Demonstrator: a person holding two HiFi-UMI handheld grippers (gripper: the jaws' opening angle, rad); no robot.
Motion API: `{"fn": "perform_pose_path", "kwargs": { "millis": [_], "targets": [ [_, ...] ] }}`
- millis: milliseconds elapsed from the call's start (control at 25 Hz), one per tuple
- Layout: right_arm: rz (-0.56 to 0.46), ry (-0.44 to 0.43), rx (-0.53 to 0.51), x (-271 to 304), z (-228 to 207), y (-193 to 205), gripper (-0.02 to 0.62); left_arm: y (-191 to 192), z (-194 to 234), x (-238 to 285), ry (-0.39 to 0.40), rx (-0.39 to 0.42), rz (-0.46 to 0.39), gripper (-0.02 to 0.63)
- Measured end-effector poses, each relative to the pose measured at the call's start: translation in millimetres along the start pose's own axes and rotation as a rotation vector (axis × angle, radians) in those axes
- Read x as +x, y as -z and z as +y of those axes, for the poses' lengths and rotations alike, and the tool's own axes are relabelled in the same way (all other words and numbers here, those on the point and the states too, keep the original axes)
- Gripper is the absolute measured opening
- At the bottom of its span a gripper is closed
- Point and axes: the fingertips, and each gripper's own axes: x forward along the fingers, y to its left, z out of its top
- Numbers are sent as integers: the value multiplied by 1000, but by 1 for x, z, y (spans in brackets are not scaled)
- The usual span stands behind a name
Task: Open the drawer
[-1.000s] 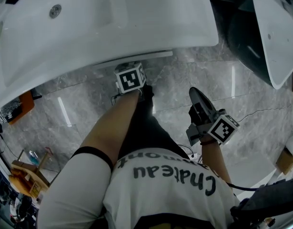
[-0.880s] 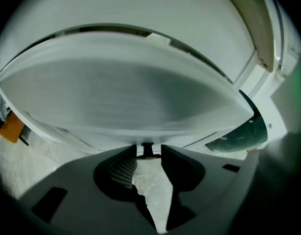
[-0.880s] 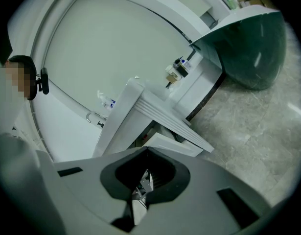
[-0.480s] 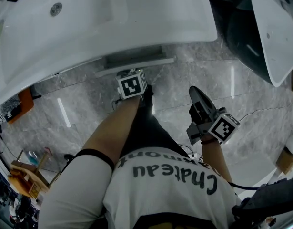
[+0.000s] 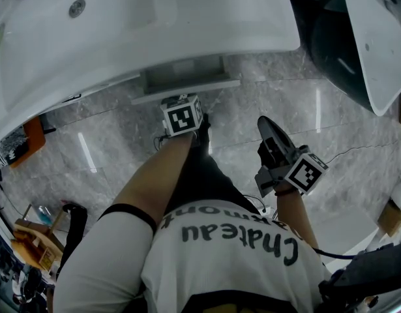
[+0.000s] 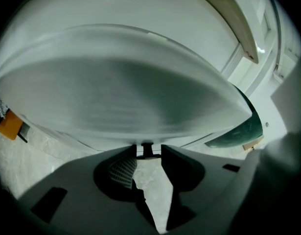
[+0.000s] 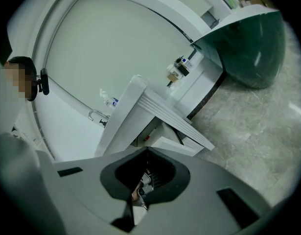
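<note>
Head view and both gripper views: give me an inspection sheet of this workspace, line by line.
Surface: grey marble floor; white basin counter above it.
Job's things: drawer partly out beneath the counter.
Clutter: wooden rack; orange item under the counter's edge.
Grippers: left gripper fingers apart either side of the drawer's small handle; right gripper fingers together, empty, away from the drawer.
Cables: black cable beside the right forearm.
Surroundings: dark green fixture with a white lid.
</note>
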Motion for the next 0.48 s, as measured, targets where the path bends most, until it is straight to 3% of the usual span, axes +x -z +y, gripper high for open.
{"fn": "perform_pose_path", "kwargs": {
  "millis": [480],
  "targets": [
    [-7,-3,12,-1,1,9,9,6,0,-4,7,-3,0,156]
  ]
}}
